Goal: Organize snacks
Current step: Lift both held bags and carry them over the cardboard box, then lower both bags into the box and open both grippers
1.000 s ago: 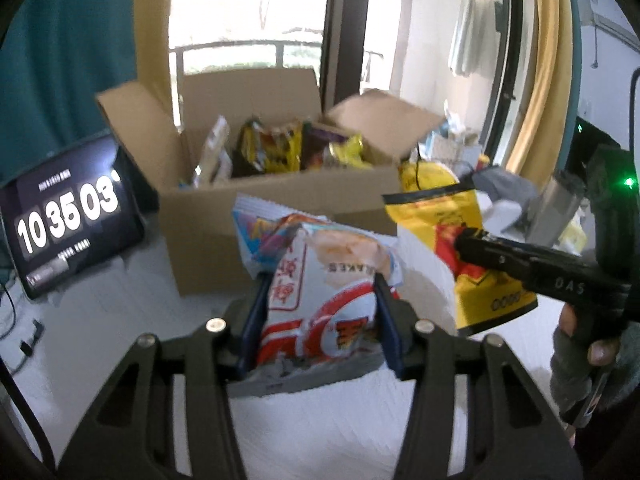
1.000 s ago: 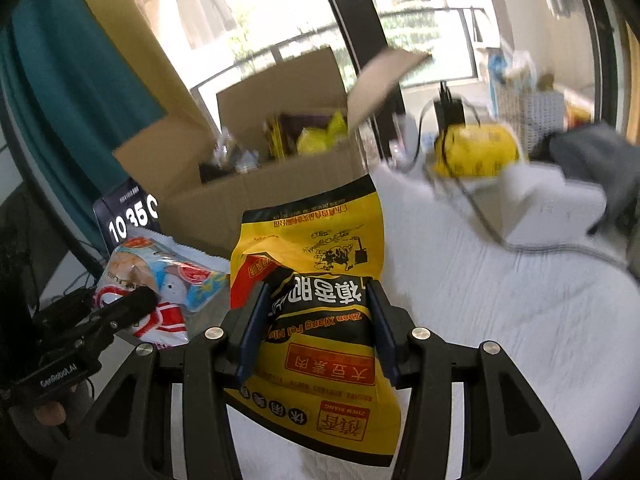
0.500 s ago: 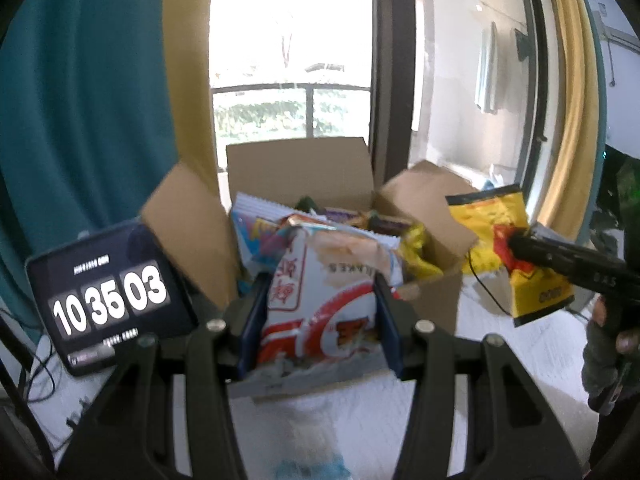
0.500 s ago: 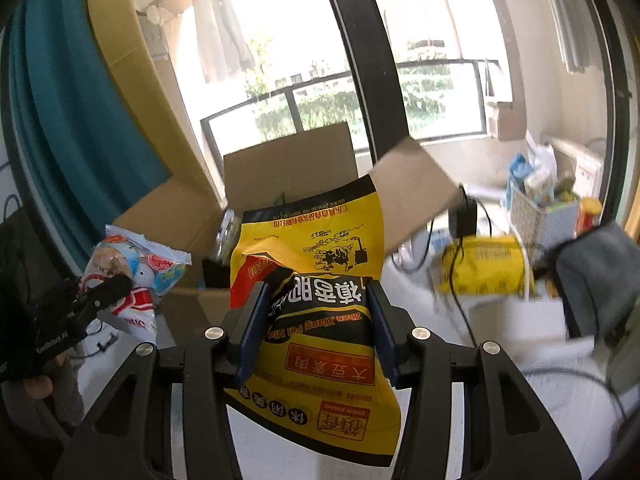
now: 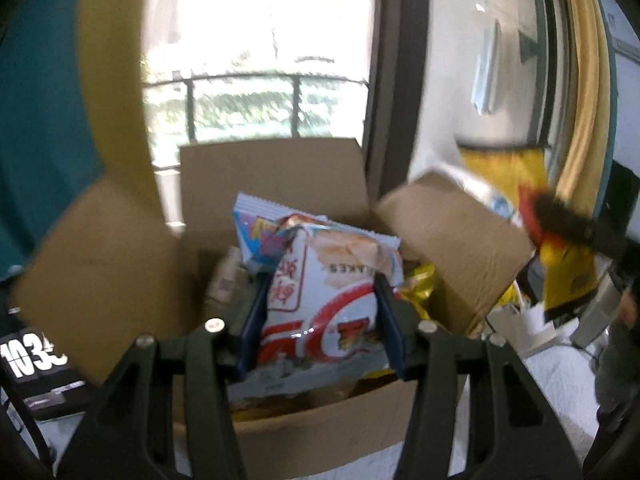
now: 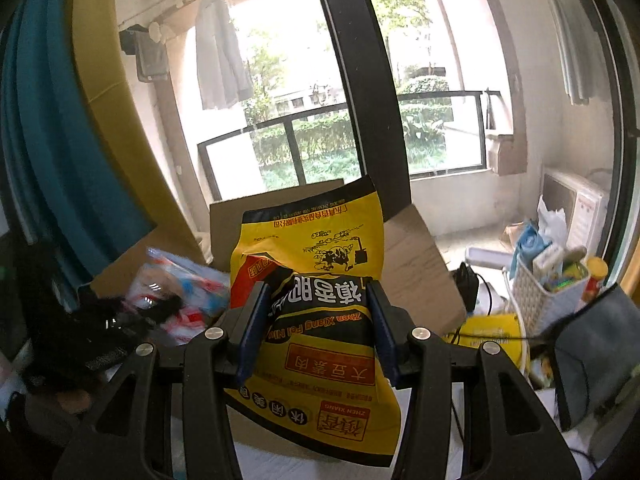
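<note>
Gripping two snack bags — my left gripper [image 5: 318, 316], jaws easing apart, pinches the white-and-red bag [image 5: 320, 300] above the cardboard box [image 5: 320, 432]; my right gripper [image 6: 316, 332] clamps the yellow bag [image 6: 316, 280].

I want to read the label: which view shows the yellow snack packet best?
The right wrist view: the yellow snack packet fills the centre, sharp, between the right gripper pads. The left wrist view shows it small, blurred, at the right edge.

yellow-black pouch [image 6: 316, 304] — brown box [image 5: 280, 176]

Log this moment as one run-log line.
left hand-held gripper: opening, white snack bag between jaws over cardboard box | right hand-held gripper: holds yellow snack bag
</note>
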`<state>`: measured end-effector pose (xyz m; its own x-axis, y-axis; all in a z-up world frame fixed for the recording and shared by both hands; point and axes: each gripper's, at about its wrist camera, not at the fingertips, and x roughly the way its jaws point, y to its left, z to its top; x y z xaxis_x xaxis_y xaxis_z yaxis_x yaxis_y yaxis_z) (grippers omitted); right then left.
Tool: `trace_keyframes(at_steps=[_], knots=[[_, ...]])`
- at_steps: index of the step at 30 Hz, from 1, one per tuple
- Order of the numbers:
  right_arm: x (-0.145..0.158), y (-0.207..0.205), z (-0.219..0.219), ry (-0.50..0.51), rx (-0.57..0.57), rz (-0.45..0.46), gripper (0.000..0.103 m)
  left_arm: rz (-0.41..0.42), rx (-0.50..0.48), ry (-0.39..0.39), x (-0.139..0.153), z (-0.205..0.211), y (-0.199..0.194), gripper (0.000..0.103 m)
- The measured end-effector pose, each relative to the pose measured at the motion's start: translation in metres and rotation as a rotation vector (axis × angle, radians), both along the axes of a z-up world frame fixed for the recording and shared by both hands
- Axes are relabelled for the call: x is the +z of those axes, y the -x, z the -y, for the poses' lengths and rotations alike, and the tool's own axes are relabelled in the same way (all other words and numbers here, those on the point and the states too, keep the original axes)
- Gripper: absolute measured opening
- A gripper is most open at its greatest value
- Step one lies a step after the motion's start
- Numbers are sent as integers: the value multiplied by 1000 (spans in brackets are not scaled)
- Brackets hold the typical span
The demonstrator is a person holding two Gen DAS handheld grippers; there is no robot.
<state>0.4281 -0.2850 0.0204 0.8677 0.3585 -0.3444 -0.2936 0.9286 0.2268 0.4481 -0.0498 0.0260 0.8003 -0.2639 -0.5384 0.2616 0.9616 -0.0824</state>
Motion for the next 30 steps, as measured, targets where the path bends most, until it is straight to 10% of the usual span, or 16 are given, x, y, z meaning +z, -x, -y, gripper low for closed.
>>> trace_keyframes(at_steps=[8, 30], knots=[[-2, -34, 1, 14, -16, -8, 51, 1, 45, 40, -4, -9, -13, 85], [-24, -135, -69, 1, 28, -177, 70, 101, 165, 169, 35, -75, 1, 87]])
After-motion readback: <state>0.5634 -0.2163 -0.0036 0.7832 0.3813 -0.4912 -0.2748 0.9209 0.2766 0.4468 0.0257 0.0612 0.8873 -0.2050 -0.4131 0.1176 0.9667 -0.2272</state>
